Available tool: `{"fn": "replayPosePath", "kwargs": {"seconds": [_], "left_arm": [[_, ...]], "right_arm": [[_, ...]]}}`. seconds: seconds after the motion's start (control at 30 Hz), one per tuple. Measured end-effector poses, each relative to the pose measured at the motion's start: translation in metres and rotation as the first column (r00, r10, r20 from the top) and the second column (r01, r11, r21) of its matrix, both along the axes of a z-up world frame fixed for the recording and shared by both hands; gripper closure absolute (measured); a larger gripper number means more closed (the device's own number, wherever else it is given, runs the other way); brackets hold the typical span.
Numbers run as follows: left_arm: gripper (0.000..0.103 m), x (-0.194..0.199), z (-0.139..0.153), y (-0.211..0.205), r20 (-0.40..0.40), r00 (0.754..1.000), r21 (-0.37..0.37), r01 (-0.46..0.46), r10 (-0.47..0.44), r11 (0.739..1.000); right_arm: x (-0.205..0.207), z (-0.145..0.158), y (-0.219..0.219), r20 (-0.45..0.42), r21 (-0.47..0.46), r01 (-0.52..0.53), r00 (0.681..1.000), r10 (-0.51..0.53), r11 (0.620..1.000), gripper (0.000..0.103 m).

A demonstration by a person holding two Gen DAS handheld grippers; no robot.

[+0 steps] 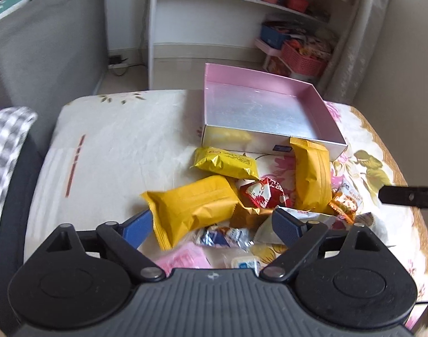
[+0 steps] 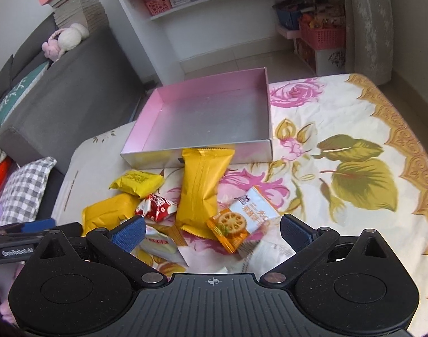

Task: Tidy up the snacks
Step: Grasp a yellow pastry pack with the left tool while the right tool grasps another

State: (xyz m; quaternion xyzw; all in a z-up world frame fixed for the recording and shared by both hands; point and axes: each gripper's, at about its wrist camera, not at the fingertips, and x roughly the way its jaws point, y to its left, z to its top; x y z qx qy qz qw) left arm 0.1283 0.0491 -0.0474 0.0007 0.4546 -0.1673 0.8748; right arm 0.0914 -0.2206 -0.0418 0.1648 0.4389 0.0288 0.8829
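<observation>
Both tongs hang wide open and empty: left gripper (image 1: 214, 226) over a yellow packet (image 1: 190, 207), right gripper (image 2: 212, 231) over a biscuit packet (image 2: 228, 229). Snacks crowd mid-frame, below the empty pink box (image 2: 266, 106).

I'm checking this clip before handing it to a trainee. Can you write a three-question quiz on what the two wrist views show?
1. True or false: the pink box already holds snacks.
2. Which packet leans its top edge against the box's near wall?
A. the red packet
B. the tall yellow packet
C. the orange cracker packet
3. Fill in: the left gripper has its jaws ____, with nothing pressed between the pads.

Key: 1 false, the box is empty; 2 B; 3 open.
</observation>
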Motion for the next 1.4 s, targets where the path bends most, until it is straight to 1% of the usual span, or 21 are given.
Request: {"fn": "replayPosePath", "kwargs": {"seconds": [0.1, 0.2, 0.3, 0.37, 0.43, 0.53, 0.67, 0.7, 0.73, 0.83, 0.87, 0.9, 1.1, 1.27, 1.3, 1.37, 1.4], "left_arm": [[0.019, 0.013, -0.009, -0.001, 0.036, 0.994, 0.027, 0.099, -0.1, 0.995], [0.02, 0.023, -0.02, -0.001, 0.021, 0.984, 0.045, 0.177, -0.178, 0.983], [0.021, 0.028, -0.03, -0.004, 0.015, 0.969, 0.099, 0.242, -0.245, 0.965], [0.021, 0.03, -0.035, -0.005, 0.006, 0.962, 0.122, 0.272, -0.275, 0.955], [0.022, 0.032, -0.039, -0.005, 0.004, 0.958, 0.146, 0.282, -0.286, 0.948], [0.022, 0.033, -0.043, -0.005, 0.008, 0.952, 0.185, 0.298, -0.305, 0.936], [0.019, 0.036, -0.051, -0.006, -0.008, 0.954, 0.215, 0.295, -0.301, 0.931], [0.021, 0.037, -0.053, -0.006, -0.017, 0.953, 0.216, 0.3, -0.303, 0.929], [0.024, 0.037, -0.054, -0.008, -0.027, 0.952, 0.219, 0.303, -0.305, 0.927], [0.03, 0.035, -0.059, -0.013, -0.054, 0.949, 0.231, 0.315, -0.311, 0.921], [0.031, 0.035, -0.061, -0.015, -0.059, 0.948, 0.238, 0.317, -0.312, 0.918], [0.029, 0.033, -0.062, -0.016, -0.054, 0.95, 0.241, 0.311, -0.307, 0.919], [0.034, 0.037, -0.061, -0.012, -0.075, 0.966, 0.16, 0.256, -0.247, 0.953], [0.035, 0.038, -0.06, -0.01, -0.074, 0.979, 0.124, 0.196, -0.187, 0.973], [0.037, 0.039, -0.06, -0.01, -0.074, 0.982, 0.121, 0.184, -0.176, 0.976], [0.041, 0.039, -0.06, -0.01, -0.072, 0.986, 0.116, 0.161, -0.153, 0.98], [0.045, 0.039, -0.06, -0.01, -0.071, 0.987, 0.114, 0.154, -0.147, 0.981]], "right_arm": [[0.015, -0.009, -0.003, -0.012, 0.052, 0.014, 1.0, -0.013, 0.999, 0.001], [0.028, -0.018, -0.005, -0.025, 0.085, 0.039, 0.999, -0.037, 0.996, 0.002], [0.039, -0.028, -0.004, -0.04, 0.095, 0.063, 0.997, -0.06, 0.993, 0.004], [0.046, -0.034, -0.004, -0.046, 0.108, 0.068, 0.997, -0.064, 0.992, 0.006], [0.051, -0.038, -0.001, -0.048, 0.116, 0.068, 0.997, -0.063, 0.991, 0.007], [0.057, -0.04, 0.004, -0.037, 0.114, 0.058, 0.998, -0.055, 0.992, 0.01], [0.063, -0.043, 0.014, -0.011, 0.098, 0.034, 0.999, -0.033, 0.995, 0.016], [0.064, -0.044, 0.017, -0.007, 0.091, 0.028, 1.0, -0.027, 0.996, 0.017], [0.065, -0.045, 0.019, -0.005, 0.082, 0.02, 1.0, -0.019, 0.996, 0.02], [0.068, -0.051, 0.026, -0.014, 0.063, 0.004, 1.0, -0.004, 0.998, 0.029], [0.068, -0.053, 0.028, -0.018, 0.058, 0.0, 1.0, 0.001, 0.998, 0.032], [0.068, -0.055, 0.029, -0.021, 0.054, -0.004, 1.0, 0.005, 0.999, 0.033], [0.07, -0.064, 0.034, -0.024, 0.044, -0.01, 1.0, 0.011, 0.999, 0.037], [0.072, -0.072, 0.034, -0.034, 0.057, 0.005, 0.999, -0.003, 0.998, 0.043], [0.072, -0.072, 0.033, -0.035, 0.057, 0.008, 0.999, -0.006, 0.998, 0.044], [0.071, -0.073, 0.033, -0.032, 0.052, 0.012, 0.999, -0.01, 0.999, 0.048], [0.071, -0.074, 0.033, -0.03, 0.048, 0.013, 0.999, -0.011, 0.999, 0.05]]}}
